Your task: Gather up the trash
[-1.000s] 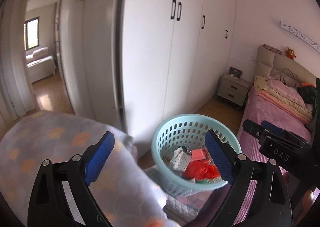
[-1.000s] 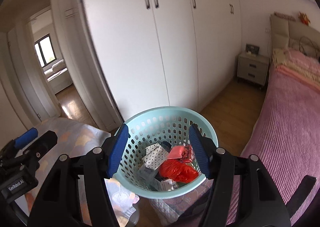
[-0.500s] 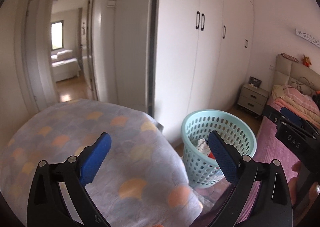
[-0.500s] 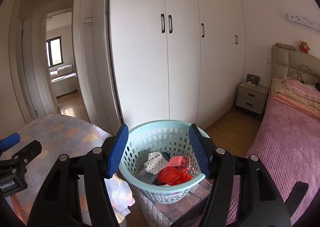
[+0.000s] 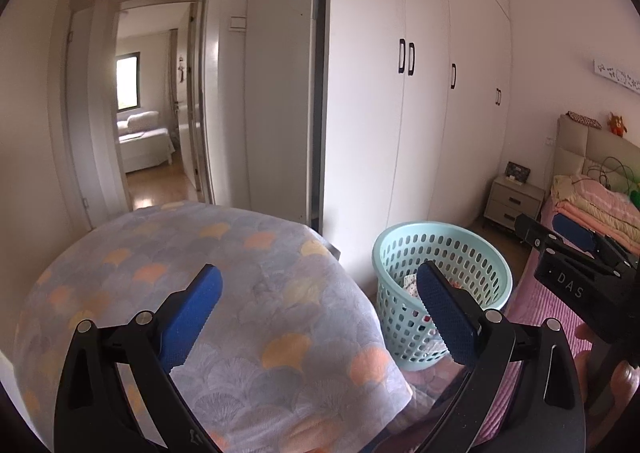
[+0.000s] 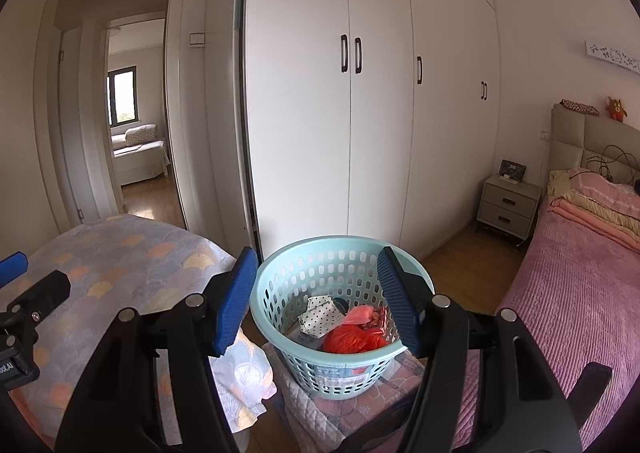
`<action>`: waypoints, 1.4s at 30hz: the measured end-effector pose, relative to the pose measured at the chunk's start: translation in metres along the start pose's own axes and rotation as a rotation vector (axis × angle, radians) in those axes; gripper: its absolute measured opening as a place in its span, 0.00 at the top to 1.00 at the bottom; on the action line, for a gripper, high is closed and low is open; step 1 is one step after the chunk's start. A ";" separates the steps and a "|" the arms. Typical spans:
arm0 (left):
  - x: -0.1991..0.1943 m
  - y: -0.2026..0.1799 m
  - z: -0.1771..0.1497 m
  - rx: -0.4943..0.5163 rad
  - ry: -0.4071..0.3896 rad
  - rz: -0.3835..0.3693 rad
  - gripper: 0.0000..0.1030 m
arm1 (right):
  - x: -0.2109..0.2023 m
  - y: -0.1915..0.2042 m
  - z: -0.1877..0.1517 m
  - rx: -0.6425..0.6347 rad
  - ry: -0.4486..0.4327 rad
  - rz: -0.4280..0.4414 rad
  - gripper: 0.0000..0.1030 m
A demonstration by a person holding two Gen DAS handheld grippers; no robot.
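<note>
My right gripper [image 6: 316,299] hung spread wide and empty, framing the pale blue perforated plastic basket [image 6: 340,367] of trash. My left gripper [image 5: 320,307] gaped over the round scallop-patterned tablecloth [image 5: 248,253]. White wardrobe doors [image 6: 376,101] stood beyond.

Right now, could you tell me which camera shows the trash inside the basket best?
The right wrist view: it looks down into the basket, showing the red bag and spotted paper. The left wrist view sees the basket from the side, its contents mostly hidden.
</note>
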State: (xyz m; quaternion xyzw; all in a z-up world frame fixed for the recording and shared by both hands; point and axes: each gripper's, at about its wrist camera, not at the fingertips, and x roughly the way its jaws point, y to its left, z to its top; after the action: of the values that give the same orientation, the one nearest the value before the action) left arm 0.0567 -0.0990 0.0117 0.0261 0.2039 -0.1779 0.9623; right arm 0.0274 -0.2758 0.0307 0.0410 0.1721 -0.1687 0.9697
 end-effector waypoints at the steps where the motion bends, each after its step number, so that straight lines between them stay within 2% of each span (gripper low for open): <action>1: -0.001 -0.001 -0.001 -0.001 -0.001 -0.001 0.08 | -0.002 0.000 0.000 -0.002 -0.003 0.000 0.43; 14: -0.005 -0.009 -0.001 0.010 -0.010 -0.009 0.08 | -0.009 -0.005 0.001 0.010 -0.010 -0.007 0.43; 27: 0.000 -0.007 -0.002 -0.003 0.014 -0.040 0.08 | -0.005 -0.007 0.001 0.024 0.011 -0.011 0.42; 42: -0.003 -0.006 -0.004 0.005 0.006 -0.036 0.08 | -0.008 -0.005 0.000 0.021 0.012 -0.009 0.42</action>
State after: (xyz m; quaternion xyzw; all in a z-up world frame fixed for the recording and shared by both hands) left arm 0.0504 -0.1029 0.0094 0.0251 0.2067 -0.1958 0.9583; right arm 0.0187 -0.2783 0.0332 0.0514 0.1763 -0.1747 0.9673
